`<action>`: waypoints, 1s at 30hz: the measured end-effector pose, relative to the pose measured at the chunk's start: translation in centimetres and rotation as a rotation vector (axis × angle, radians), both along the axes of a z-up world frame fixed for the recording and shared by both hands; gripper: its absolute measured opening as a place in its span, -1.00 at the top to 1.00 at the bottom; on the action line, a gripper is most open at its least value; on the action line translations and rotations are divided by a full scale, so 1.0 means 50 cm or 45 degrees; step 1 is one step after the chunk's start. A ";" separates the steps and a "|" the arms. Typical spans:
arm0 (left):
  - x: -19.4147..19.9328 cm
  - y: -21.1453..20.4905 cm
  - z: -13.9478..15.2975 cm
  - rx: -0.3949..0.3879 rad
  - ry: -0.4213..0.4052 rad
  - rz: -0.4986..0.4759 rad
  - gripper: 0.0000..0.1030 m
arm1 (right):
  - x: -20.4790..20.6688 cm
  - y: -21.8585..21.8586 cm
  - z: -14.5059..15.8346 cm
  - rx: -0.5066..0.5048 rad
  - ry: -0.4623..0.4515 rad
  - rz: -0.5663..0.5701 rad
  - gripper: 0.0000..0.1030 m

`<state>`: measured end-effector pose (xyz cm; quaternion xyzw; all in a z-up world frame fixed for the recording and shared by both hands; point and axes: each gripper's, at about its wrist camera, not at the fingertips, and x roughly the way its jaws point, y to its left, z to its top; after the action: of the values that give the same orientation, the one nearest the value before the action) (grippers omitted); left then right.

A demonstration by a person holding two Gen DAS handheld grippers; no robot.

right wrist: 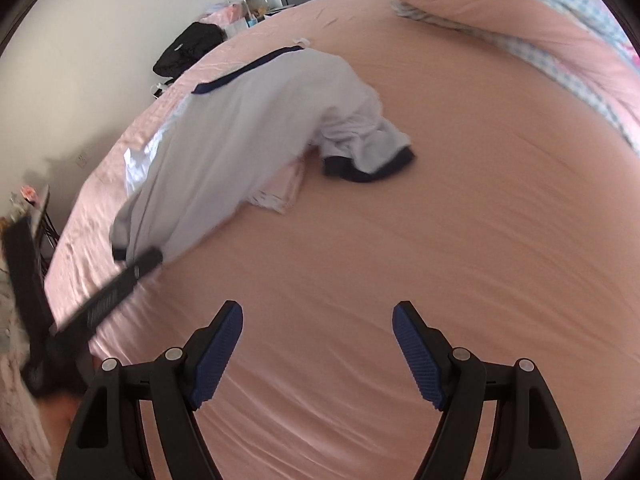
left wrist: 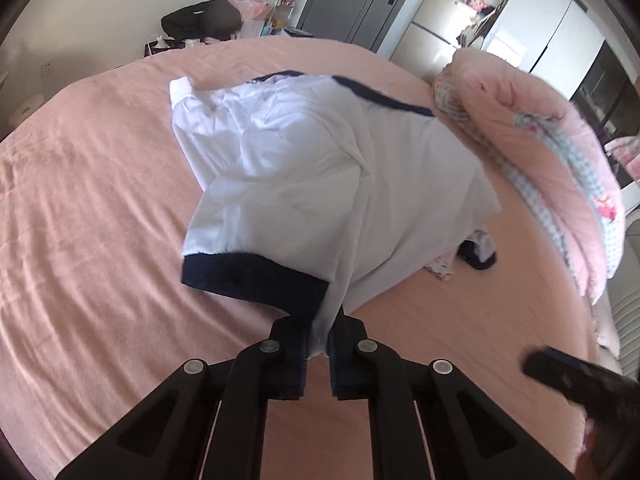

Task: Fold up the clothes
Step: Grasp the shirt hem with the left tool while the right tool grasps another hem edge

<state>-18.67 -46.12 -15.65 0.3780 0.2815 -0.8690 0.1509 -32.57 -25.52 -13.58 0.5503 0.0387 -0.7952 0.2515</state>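
White fabric with navy trim, a jacket [left wrist: 304, 168], is being shown spread across the pink bedsheet [left wrist: 100, 240], and every place below is being given relative to that jacket. Its near hem, just beside the navy waistband [left wrist: 252, 280], is being pinched by the left gripper [left wrist: 319, 340], whose jaws are being pressed together on a fold of the white cloth (a narrow strip of it is showing between the two black fingers). From that pinch the cloth is being drawn up taut, while the rest of the jacket is being left lying rumpled on the sheet, with one white cuff [left wrist: 180, 88] at its far left corner. In the right wrist view the same jacket [right wrist: 240, 128] is being seen from the side, with a navy-cuffed sleeve [right wrist: 368, 160] being draped down onto the sheet on its right, and the left gripper's black body [right wrist: 116, 284] being blurred at the jacket's near-left end. A small folded pinkish garment [right wrist: 280, 192] is being partly covered by the jacket's near edge. The right gripper [right wrist: 318, 320] is being held over bare sheet on the near side of the jacket, well apart from it, its blue-padded jaws being spread wide with nothing between them. A rolled pink quilt [left wrist: 560, 152] is being seen to the right of the jacket, and a black bag [left wrist: 202, 20] beyond its far side, off the bed.
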 end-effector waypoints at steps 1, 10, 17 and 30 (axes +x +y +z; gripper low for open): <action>0.018 0.008 0.008 0.008 0.019 -0.010 0.88 | -0.010 -0.018 -0.005 -0.031 -0.024 -0.003 -0.50; 0.159 0.087 0.035 -0.048 -0.010 -0.125 0.89 | 0.001 -0.121 -0.039 -0.108 -0.187 0.052 -0.51; 0.174 0.133 0.053 -0.027 -0.042 -0.293 0.89 | 0.065 -0.187 -0.090 0.072 -0.193 0.226 -0.54; 0.159 0.234 0.088 -0.032 -0.112 -0.375 0.90 | 0.142 0.006 -0.033 0.077 -0.239 0.213 0.41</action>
<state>-10.75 -34.42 -11.27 0.4509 0.2051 -0.8678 0.0385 -25.48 -25.20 -15.22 0.6245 0.0848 -0.7150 0.3027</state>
